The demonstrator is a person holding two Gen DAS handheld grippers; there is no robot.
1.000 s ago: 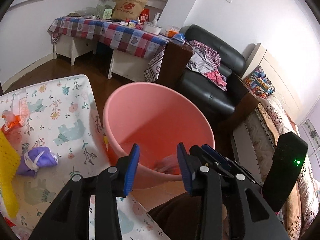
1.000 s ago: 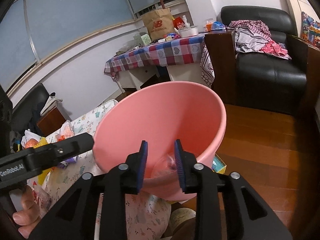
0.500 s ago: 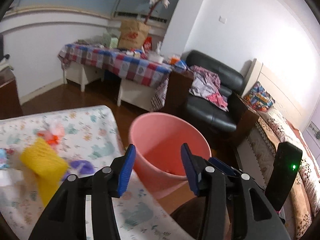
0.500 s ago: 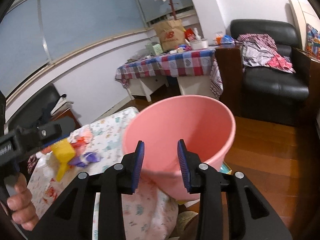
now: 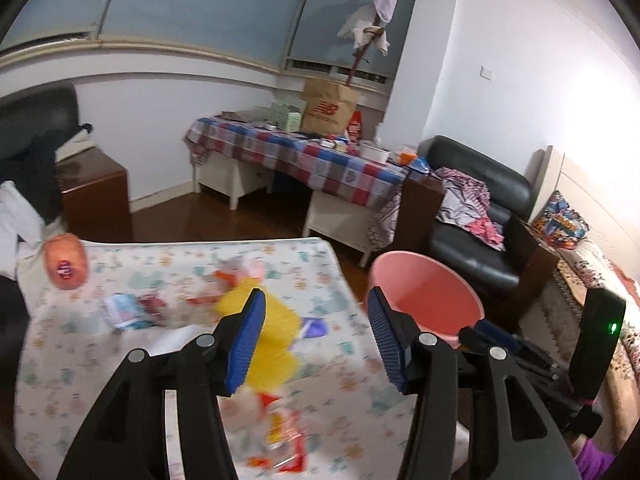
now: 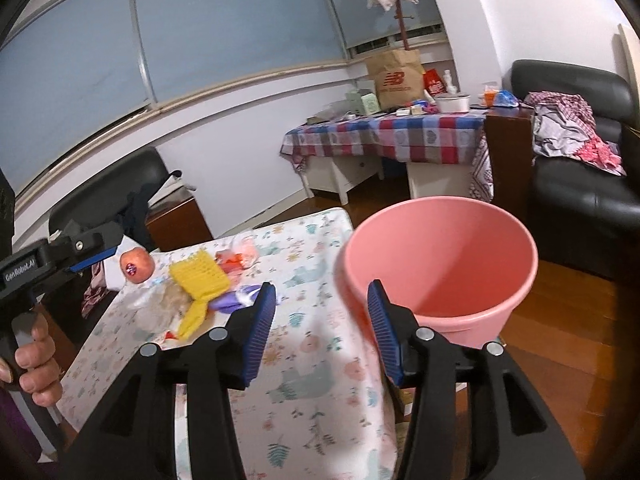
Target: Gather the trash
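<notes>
Over the floral-covered table [image 5: 60, 360] in the left wrist view, the left gripper [image 5: 316, 340] hangs with its jaws opening wide and nothing between them; the blurred litter lies below and ahead: a yellow foam net [image 5: 276, 332], a purple wrapper [image 5: 314, 328], red and white packets [image 5: 286, 436]. An orange fruit [image 5: 65, 261] sits apart at the far corner. Just off the table's right edge stands the pink bucket [image 5: 424, 300], presumably placed there so scraps can drop straight in. From the right wrist view, the right gripper [image 6: 322, 334] is also empty, jaws opening, aimed between the tablecloth [image 6: 312, 392] and the bucket rim [image 6: 440, 204], while the litter pile [image 6: 200, 280] lies near the table's far left side.
</notes>
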